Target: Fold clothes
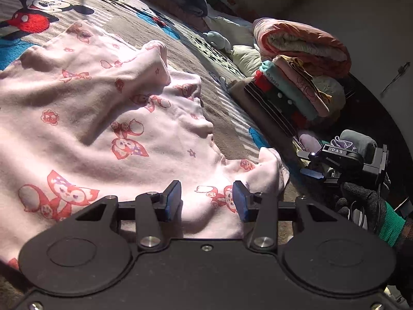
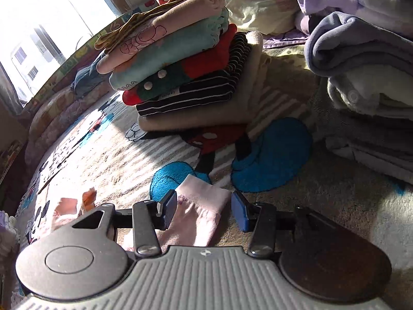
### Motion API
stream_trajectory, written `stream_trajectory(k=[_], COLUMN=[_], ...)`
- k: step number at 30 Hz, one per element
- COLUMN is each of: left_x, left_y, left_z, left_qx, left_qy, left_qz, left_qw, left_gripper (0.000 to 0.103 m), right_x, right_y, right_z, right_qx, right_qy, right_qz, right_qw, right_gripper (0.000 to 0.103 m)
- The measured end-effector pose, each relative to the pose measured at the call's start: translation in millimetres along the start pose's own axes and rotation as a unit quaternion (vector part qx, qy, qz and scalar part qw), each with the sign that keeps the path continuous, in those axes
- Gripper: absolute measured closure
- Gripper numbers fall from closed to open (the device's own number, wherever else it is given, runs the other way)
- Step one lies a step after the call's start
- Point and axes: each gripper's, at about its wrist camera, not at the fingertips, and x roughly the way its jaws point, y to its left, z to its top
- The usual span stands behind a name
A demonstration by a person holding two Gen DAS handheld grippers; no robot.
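Two tongs: left tongs [image 1: 206, 197] and right tongs [image 2: 204, 210] are both held apart, nothing clamped.
Garment: pink printed garment [image 1: 103, 108] is spread on the bed [image 1: 227, 108] for folding.
Sleeve: cuff [image 2: 198, 206] is framed between the right fingers, likely for gripping.
Stack: folded clothes [image 2: 180, 69] are kept clear at 12 o'clock.

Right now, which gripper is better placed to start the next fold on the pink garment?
Probably the right gripper: its open jaws already straddle the sleeve cuff. The left gripper, also open, only hovers over the pink garment body.
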Motion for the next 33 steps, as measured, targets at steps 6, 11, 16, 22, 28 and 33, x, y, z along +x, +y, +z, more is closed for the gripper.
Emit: stream_trajectory(k=[6,11,16,22,28,33], left_x=[-20,-37,-41,-35,-27,-13], left_y=[-5,-15,-30,-61,-90,-109], left_z=[-7,-14,-31,-61,-94,-118], left_qx=[0.013,0.048,0.1,0.208,0.334,0.456], left_qy=[-0.032,-0.074,-0.067,-0.048,-0.04,-0.038], left_qz=[0.01,0.034,0.043,0.049,0.067,0.126], left_qw=[0.9993,0.9955,0.9918,0.9758,0.9393,0.8803], left_gripper=[0.061,0.061,0.06,0.06,0.059,0.059], right_x=[18,24,-9,-51,-63,-49], right_y=[-25,-24,-37,-64,-94,-106], right_z=[-14,-20,-27,-34,-40,-56], right_qx=[0.083,0.102,0.117,0.148,0.176,0.209], right_qy=[-0.028,-0.039,-0.074,-0.09,-0.076,-0.058], right_qz=[0.051,0.082,0.107,0.125,0.102,0.122], right_qw=[0.995,0.991,0.985,0.977,0.976,0.969], right_gripper=[0.055,0.089,0.094,0.095,0.096,0.084])
